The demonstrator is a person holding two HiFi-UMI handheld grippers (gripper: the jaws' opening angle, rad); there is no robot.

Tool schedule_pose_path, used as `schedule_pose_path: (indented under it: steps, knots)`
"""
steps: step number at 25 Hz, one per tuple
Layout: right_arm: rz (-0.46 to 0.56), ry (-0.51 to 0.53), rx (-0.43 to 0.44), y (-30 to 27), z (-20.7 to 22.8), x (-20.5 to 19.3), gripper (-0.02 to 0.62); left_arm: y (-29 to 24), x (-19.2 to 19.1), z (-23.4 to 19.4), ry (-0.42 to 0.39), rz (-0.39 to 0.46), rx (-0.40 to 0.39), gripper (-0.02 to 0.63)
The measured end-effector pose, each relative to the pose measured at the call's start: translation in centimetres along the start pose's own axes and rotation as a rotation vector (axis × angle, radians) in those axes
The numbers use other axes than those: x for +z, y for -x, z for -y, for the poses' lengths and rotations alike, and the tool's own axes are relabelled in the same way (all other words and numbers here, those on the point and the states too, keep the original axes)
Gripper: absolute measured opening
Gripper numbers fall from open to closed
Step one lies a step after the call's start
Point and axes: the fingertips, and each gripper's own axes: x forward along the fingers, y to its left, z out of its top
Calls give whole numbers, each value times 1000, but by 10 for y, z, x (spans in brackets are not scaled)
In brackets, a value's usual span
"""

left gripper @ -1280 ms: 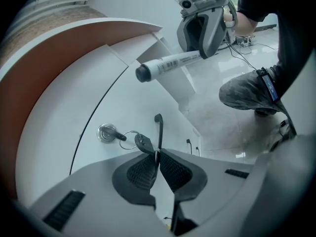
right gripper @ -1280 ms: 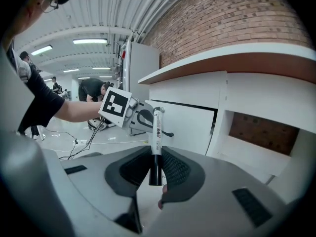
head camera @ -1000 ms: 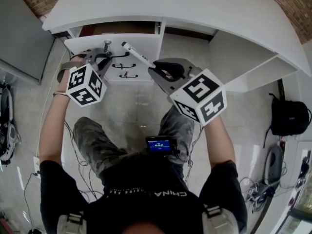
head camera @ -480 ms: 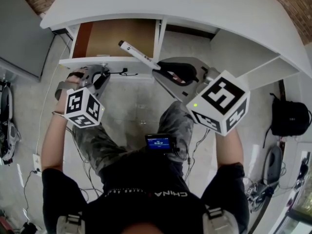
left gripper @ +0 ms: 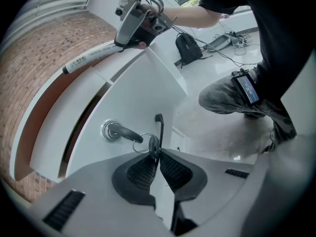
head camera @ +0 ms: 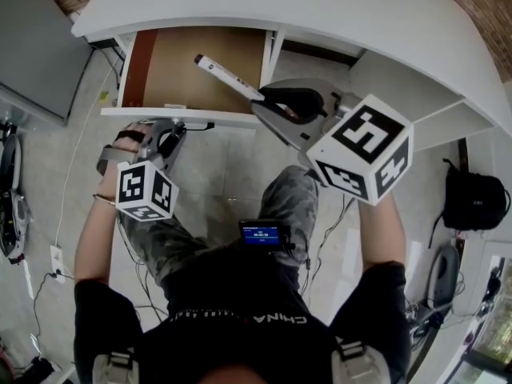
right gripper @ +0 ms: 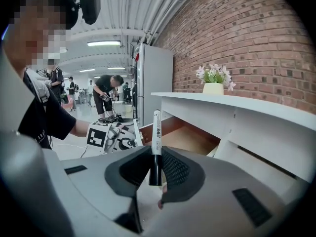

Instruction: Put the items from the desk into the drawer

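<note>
The white desk's drawer [head camera: 172, 70] stands pulled out, its brown inside bare. My left gripper [head camera: 171, 128] is at the drawer's white front, shut on a key [left gripper: 153, 145] that dangles on a ring from another key in the lock [left gripper: 117, 131], beside the black handle [left gripper: 159, 127]. My right gripper [head camera: 268, 102] is shut on a white marker [head camera: 227, 77] with a black end; the marker sticks out over the open drawer. In the right gripper view the marker [right gripper: 156, 139] stands upright between the pads [right gripper: 174, 169], with the drawer [right gripper: 187, 138] beyond it.
The white desktop [head camera: 320, 6] overhangs the drawer. An open compartment [head camera: 400, 94] lies to the right under the desk. A potted plant [right gripper: 213, 83] sits on the desk. My knees [head camera: 288, 198] are just under the grippers. A black backpack [head camera: 474, 192] lies on the floor at right.
The drawer has slid out toward me, baring its brown inside. My left gripper came back toward me with it. The right gripper rose a little with the marker.
</note>
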Motion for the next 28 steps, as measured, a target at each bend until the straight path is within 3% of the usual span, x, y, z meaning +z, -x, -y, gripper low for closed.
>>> schedule_pose_path:
  steps: [23,28]
  knots:
    - [-276,-10,163,-124,0,-14,74,-5,-7,25,-32,20,97,34]
    - [-409,-19,215,-147,-9,-31,74,-5,-8,26,-35,32,108,34]
